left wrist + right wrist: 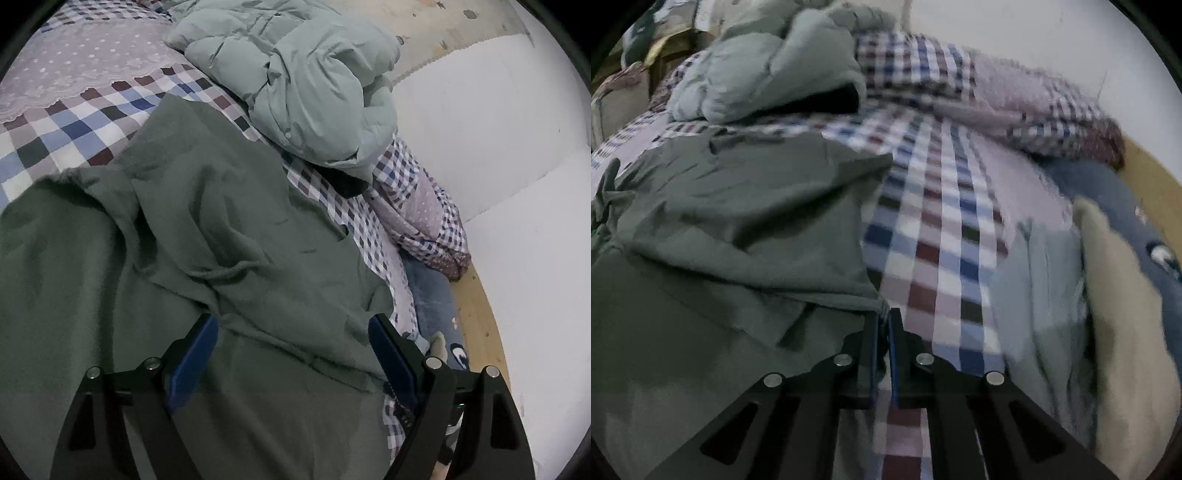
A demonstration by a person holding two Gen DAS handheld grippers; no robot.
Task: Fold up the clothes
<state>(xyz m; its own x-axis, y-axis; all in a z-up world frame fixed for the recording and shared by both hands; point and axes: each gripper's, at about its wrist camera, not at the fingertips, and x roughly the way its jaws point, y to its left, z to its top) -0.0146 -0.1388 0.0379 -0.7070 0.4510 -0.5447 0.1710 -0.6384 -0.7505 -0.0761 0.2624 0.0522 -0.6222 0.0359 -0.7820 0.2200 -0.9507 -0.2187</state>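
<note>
The rumpled dark green fabric garment (207, 236) is lying on the checked bedspread (74, 122), spreading beneath the wide-open left tool (293, 354) while the right tool (883, 321) is pinching its corner, blades nearly closed.

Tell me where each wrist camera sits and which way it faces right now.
Left wrist: on the left gripper, above the green garment, facing the puffer jacket; jaws wide open.
Right wrist: on the right gripper, low over the checked bedspread, facing the wall; jaws shut on the garment's corner.
Shared: garment, jacket, bedspread.
</note>
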